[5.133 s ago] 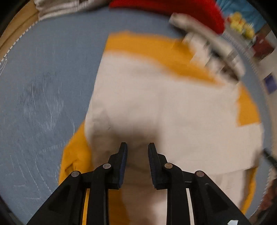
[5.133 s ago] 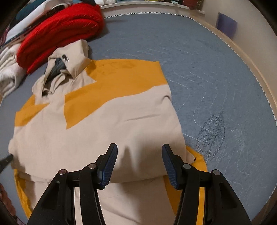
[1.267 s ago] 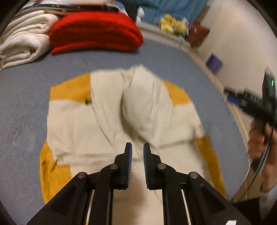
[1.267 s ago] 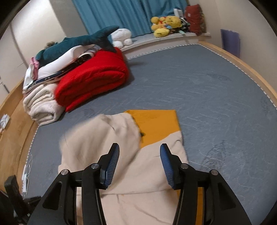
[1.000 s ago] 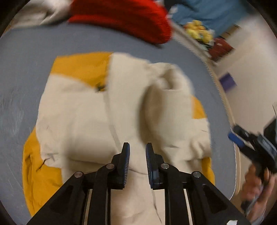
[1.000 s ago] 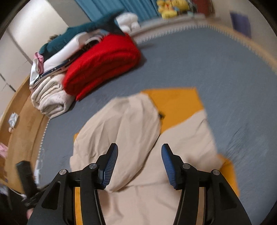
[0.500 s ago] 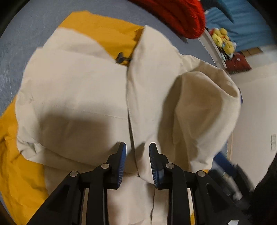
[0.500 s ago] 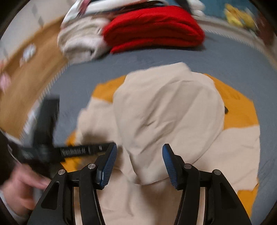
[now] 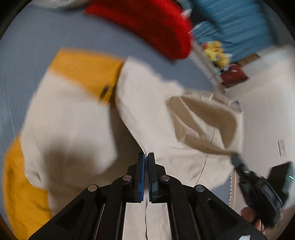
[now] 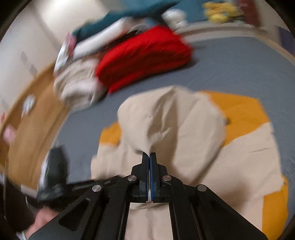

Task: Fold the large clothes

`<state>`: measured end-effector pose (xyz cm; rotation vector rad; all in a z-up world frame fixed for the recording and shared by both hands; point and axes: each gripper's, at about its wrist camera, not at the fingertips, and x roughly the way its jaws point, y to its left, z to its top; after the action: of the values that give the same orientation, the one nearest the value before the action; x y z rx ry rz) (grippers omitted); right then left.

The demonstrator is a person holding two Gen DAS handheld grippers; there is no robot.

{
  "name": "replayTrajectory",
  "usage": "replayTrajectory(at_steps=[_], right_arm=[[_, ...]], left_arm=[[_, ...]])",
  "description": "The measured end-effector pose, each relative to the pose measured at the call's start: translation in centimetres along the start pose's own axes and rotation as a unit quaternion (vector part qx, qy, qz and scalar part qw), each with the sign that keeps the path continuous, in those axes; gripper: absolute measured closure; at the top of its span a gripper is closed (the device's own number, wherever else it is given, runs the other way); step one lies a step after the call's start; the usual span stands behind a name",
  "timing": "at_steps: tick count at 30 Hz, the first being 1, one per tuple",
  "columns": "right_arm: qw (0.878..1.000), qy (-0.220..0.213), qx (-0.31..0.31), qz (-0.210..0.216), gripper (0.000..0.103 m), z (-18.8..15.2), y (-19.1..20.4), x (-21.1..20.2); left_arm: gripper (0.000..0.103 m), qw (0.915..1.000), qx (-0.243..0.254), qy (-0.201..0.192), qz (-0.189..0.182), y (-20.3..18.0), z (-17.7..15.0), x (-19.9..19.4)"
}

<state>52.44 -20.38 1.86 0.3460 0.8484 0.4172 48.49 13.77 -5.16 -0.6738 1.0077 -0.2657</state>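
Both grippers—left gripper (image 9: 146,156) (right gripper (image 10: 149,155))—clamped.

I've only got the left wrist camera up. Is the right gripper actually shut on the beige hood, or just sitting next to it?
Observer: Its own camera shows the right gripper shut, with its pads together on a pinch of the hood.
Operator: The raised hood blocks my view. What lies beyond it?
Observer: An orange shoulder panel of the jacket, lying flat on the grey bed cover.
Operator: Anything next to the red blanket?
Observer: A blurred stack of pale folded cloth with something teal on top.
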Motion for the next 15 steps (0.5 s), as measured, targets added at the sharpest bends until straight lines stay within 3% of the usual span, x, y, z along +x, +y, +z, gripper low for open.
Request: replayTrajectory(at_steps=[3,5,7,9,11,13,15], right_arm=[[0.993,-0.007,0.117,-0.006,0.102,-0.5,-3.7,-1.2],[0.984,0.035,0.172,-0.024,0.102,-2.5,-5.5,0.0],[0.968,0.099,0.222,-0.058,0.102,-5.5,-7.1,2.1],[0.955,0.148,0.245,-0.078,0.102,-7.7,-8.0,4.2],[0.945,0.188,0.256,-0.084,0.101,-9.1,-8.5,6.1],[0.947,0.193,0.241,-0.09,0.097,-8.9,-8.1,6.5],[0.957,0.169,0.208,-0.114,0.091,-7.6,-7.0,5.7]], left_arm=[[0.102,0.9997,0.023,0.007,0.007,-1.1,0.0,-0.6],[0.102,0.9974,0.028,0.053,0.04,-0.5,-0.9,1.1],[0.102,0.9895,0.018,0.111,0.091,1.1,-2.0,3.8],[0.1,0.978,-0.009,0.16,0.133,3.8,-3.2,6.1],[0.1,0.9745,-0.032,0.175,0.137,5.1,-3.5,6.6],[0.1,0.9755,-0.024,0.166,0.143,5.0,-3.0,5.9],[0.1,0.9776,-0.009,0.155,0.142,4.6,-2.5,5.2]])
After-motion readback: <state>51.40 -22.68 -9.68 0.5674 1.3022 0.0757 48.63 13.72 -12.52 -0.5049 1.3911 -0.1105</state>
